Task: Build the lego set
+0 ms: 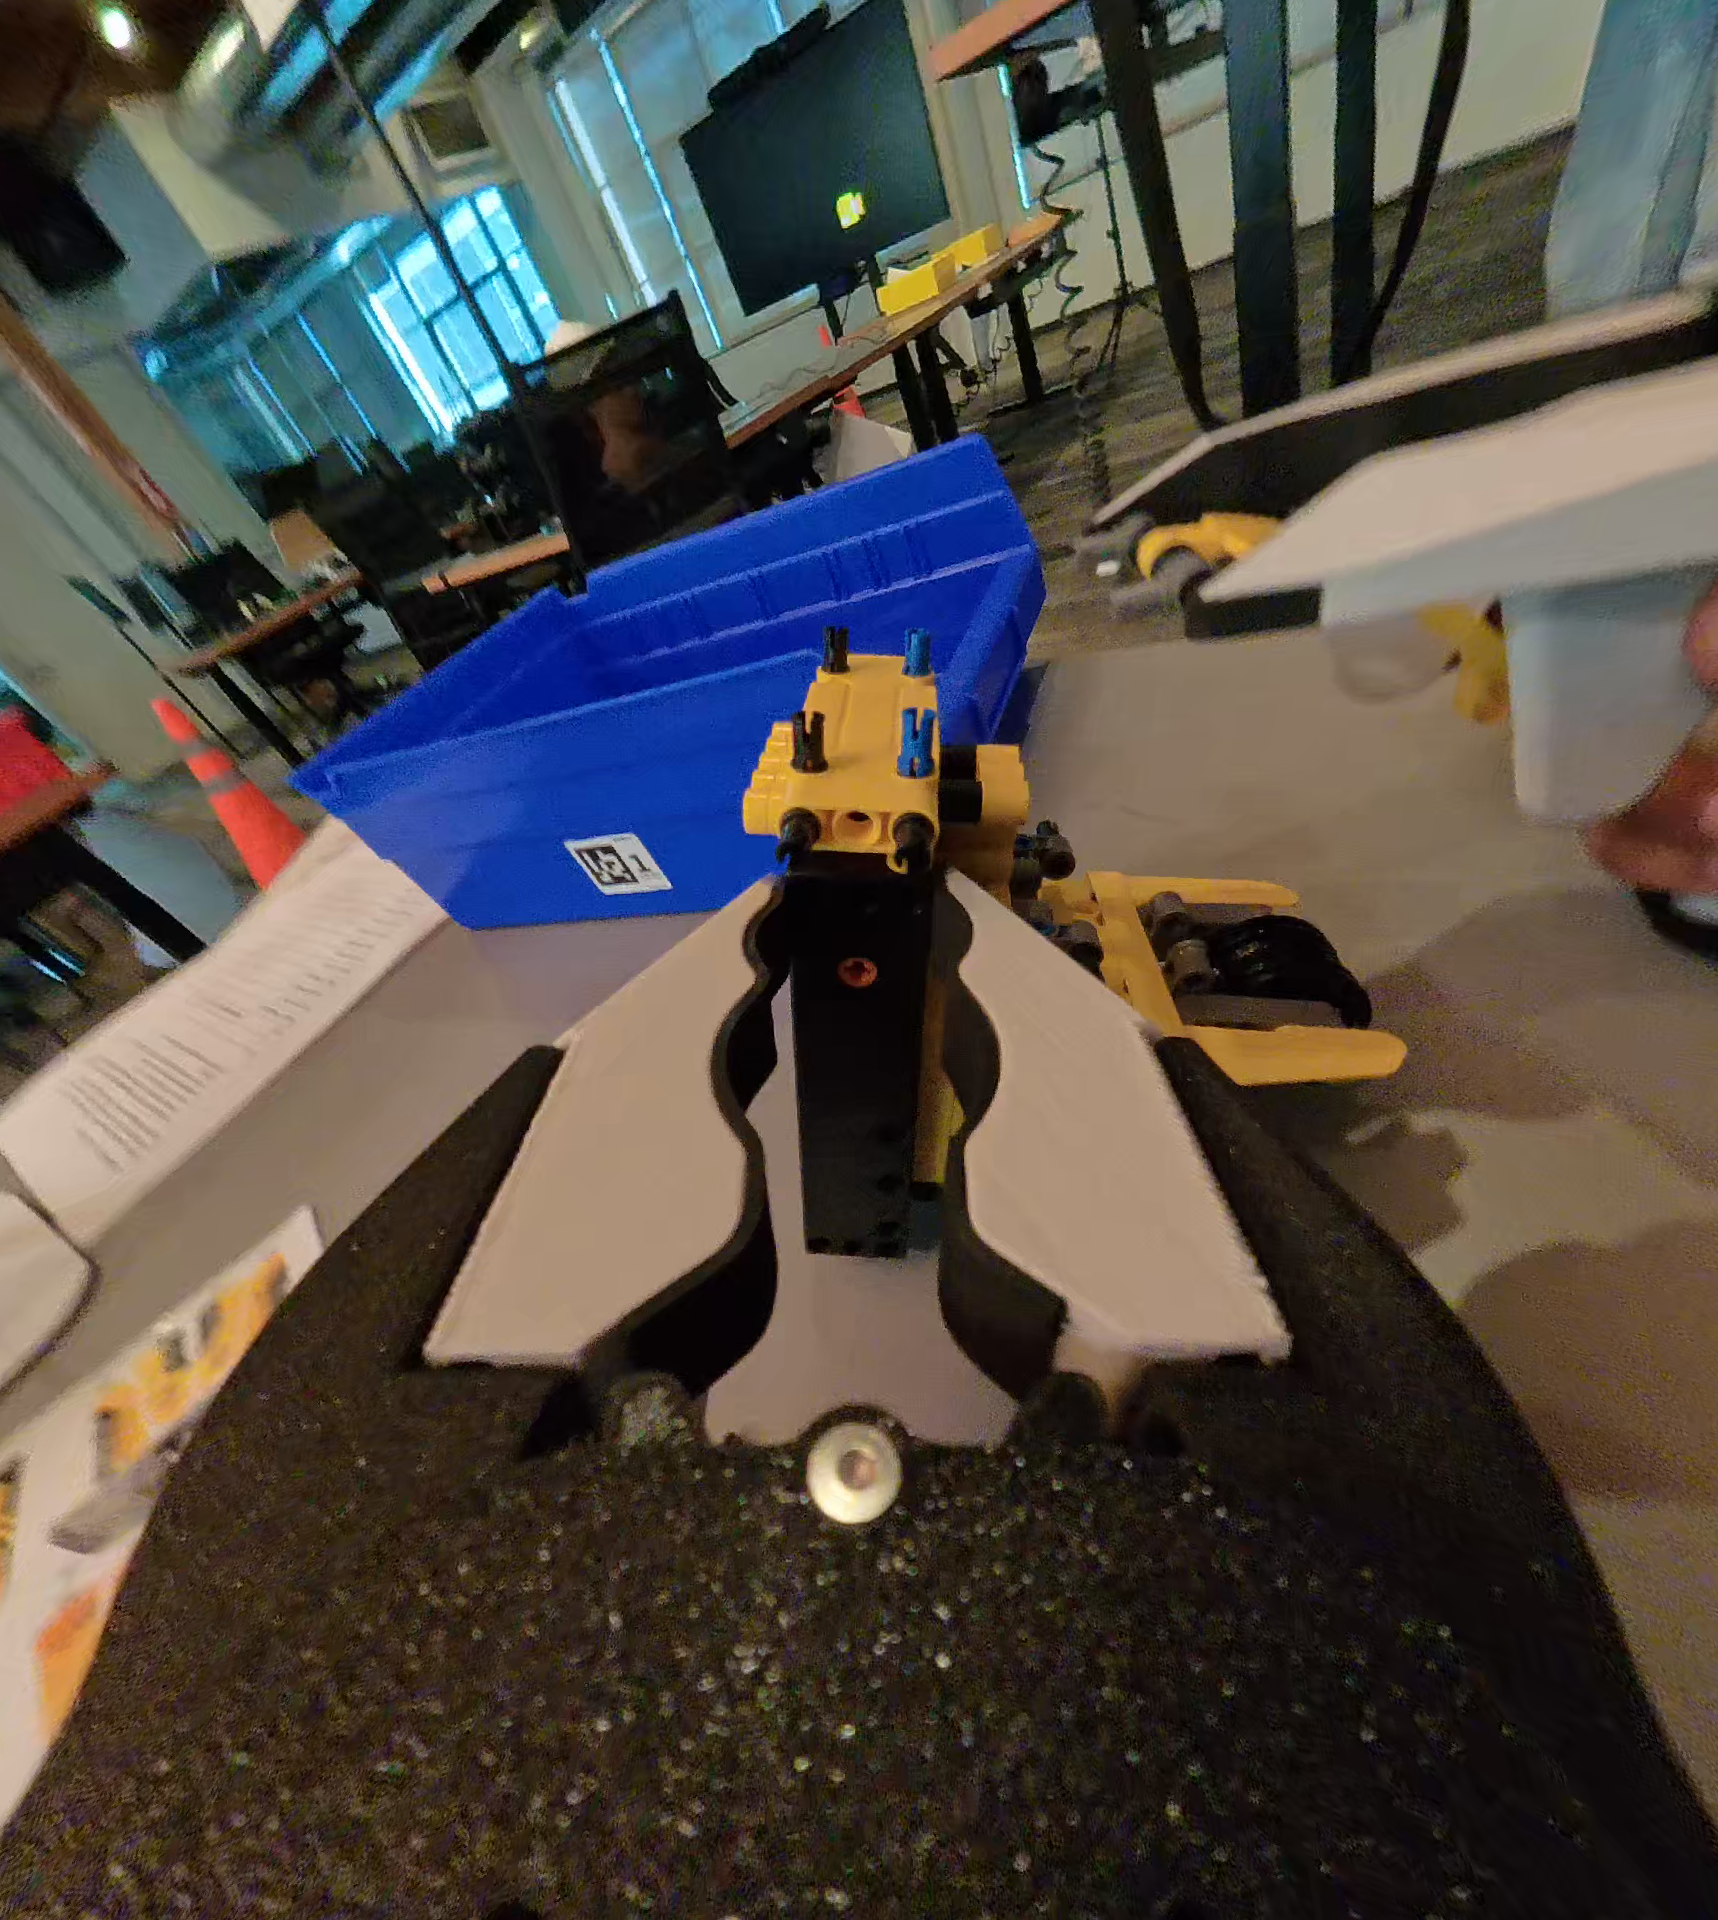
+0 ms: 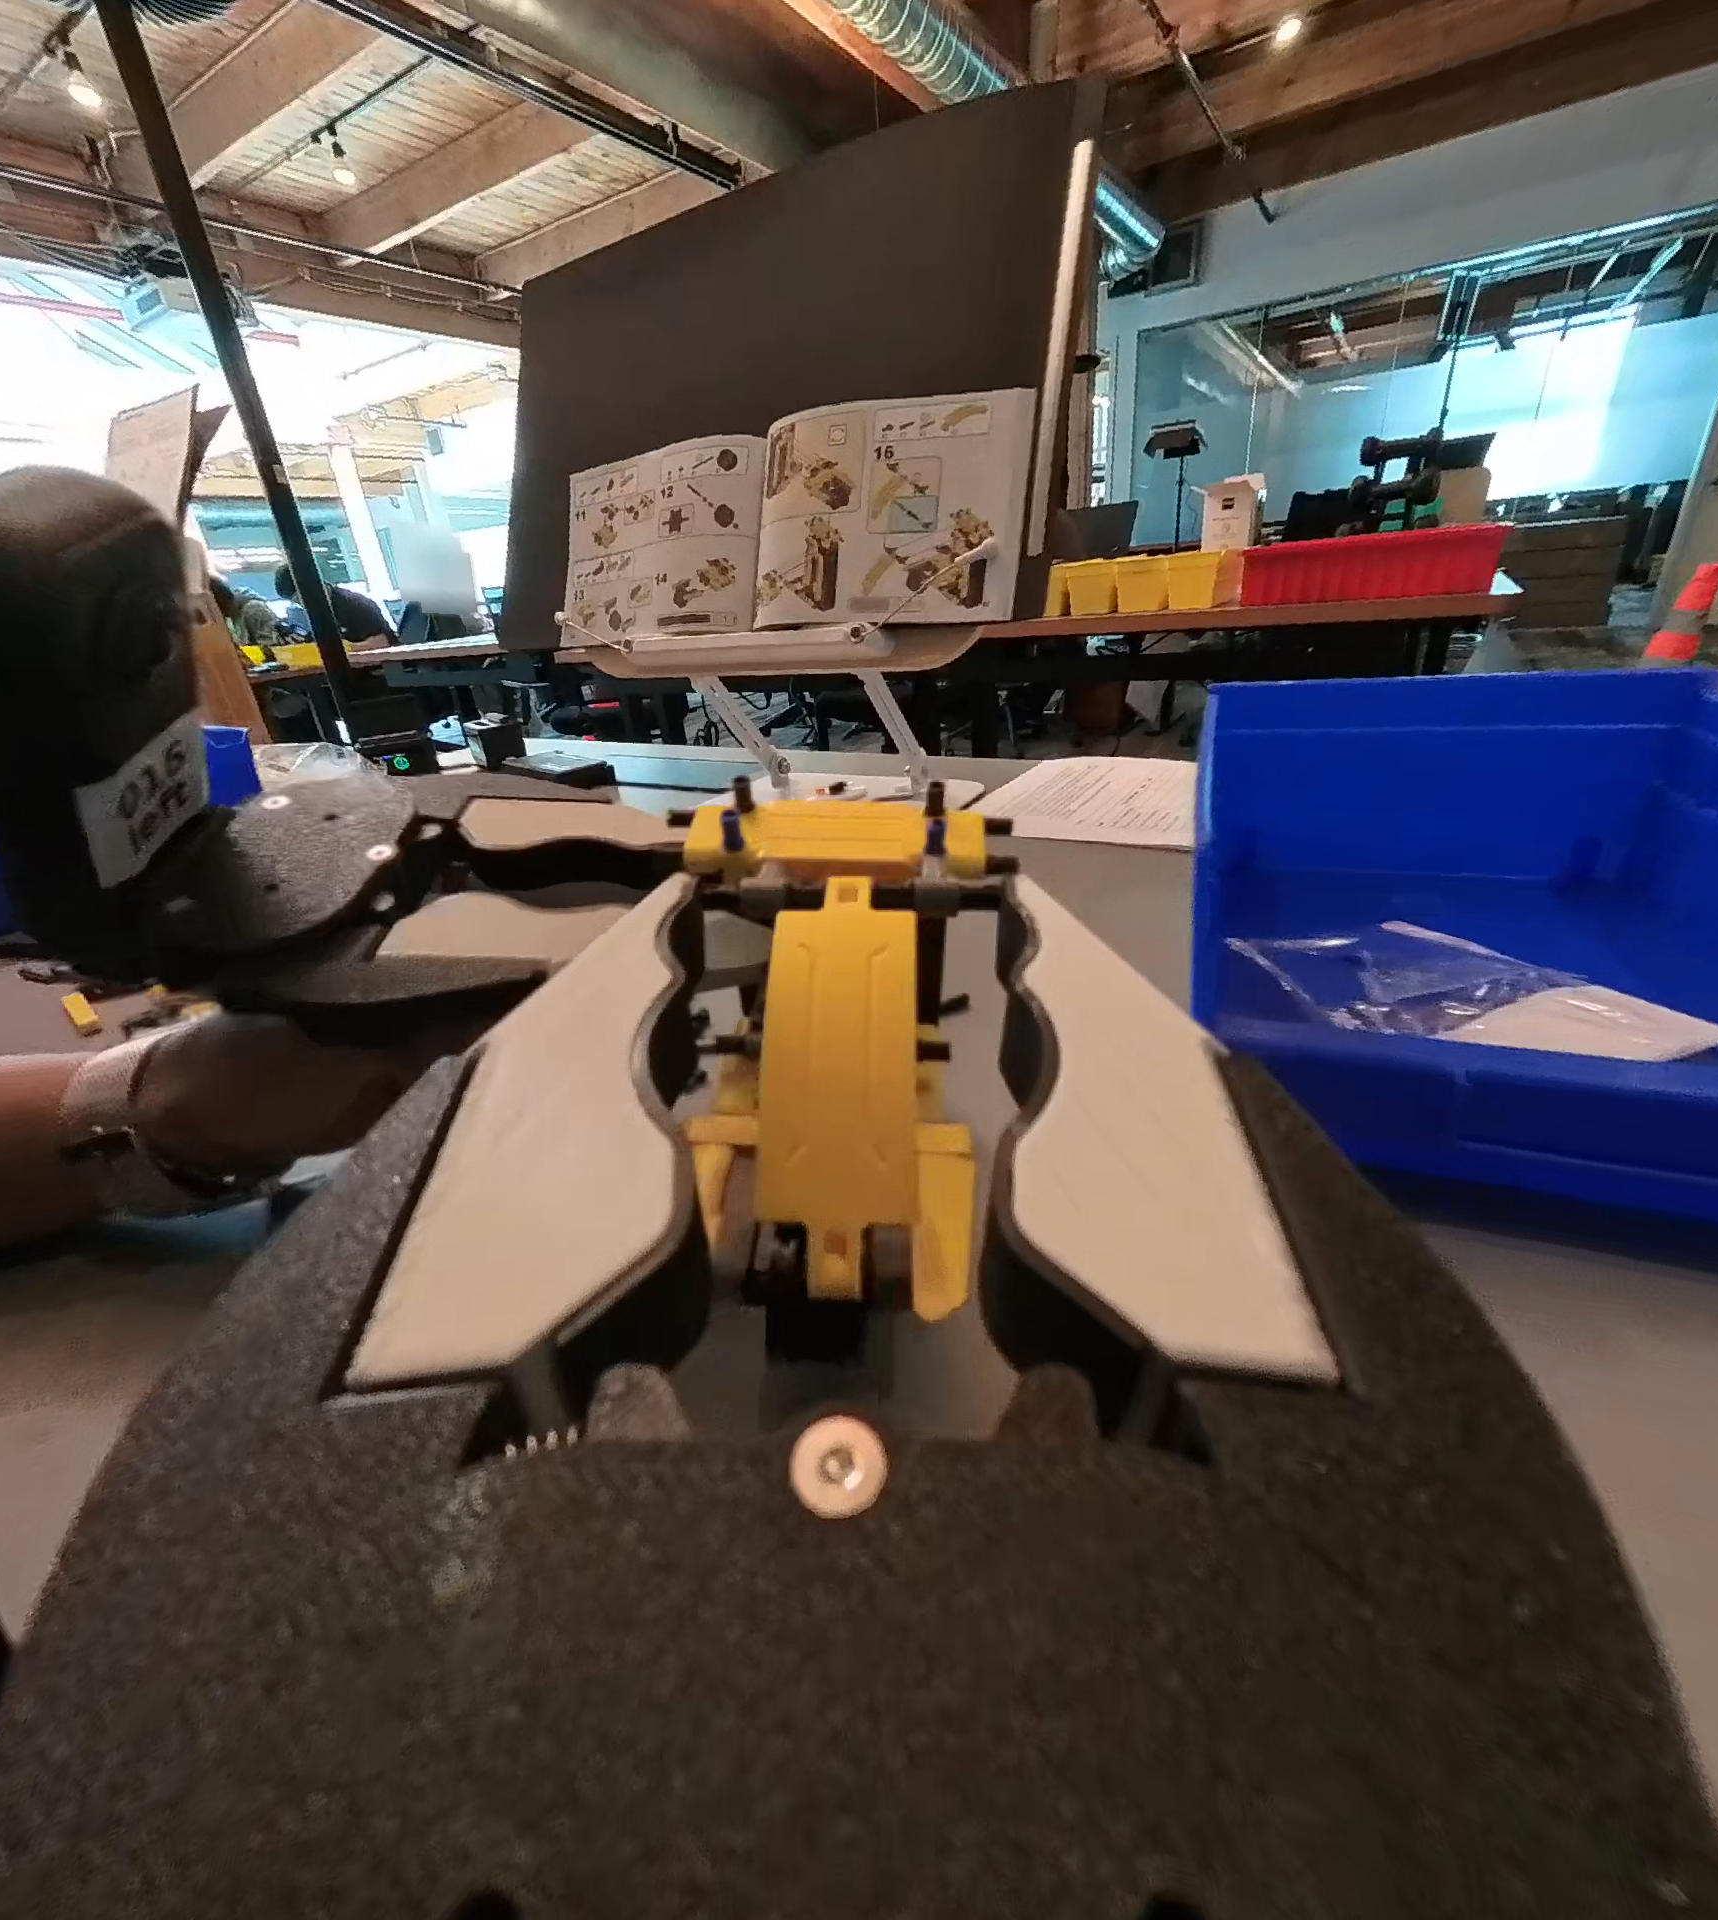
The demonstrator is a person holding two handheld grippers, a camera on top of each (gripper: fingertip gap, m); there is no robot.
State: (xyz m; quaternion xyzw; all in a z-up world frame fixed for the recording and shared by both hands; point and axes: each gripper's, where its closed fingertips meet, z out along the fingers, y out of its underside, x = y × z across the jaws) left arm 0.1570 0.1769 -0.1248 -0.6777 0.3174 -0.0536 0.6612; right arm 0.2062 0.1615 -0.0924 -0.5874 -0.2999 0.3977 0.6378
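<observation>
My left gripper (image 1: 860, 883) is shut on a black beam (image 1: 860, 1081) that carries a yellow block with black and blue pins (image 1: 860, 758) at its tip. It also shows in the right wrist view (image 2: 564, 842), coming in from the left in a person's hand (image 2: 242, 1091). My right gripper (image 2: 850, 894) is shut on a yellow brick assembly with a long yellow panel (image 2: 839, 1070). The pinned yellow block (image 2: 813, 836) sits just beyond its fingertips. In the left wrist view the right gripper (image 1: 1177, 551) is at the upper right, with yellow parts between its fingers.
A yellow and black fork-like brick assembly (image 1: 1239, 977) lies on the grey table (image 1: 1561, 1091). A blue bin (image 1: 626, 748) stands behind; it holds a clear plastic bag (image 2: 1457, 987). An open instruction booklet (image 2: 803, 520) rests on a stand. Printed sheets (image 1: 242, 1018) lie at the left. My right fingertips sit around 7 centimetres from my left ones.
</observation>
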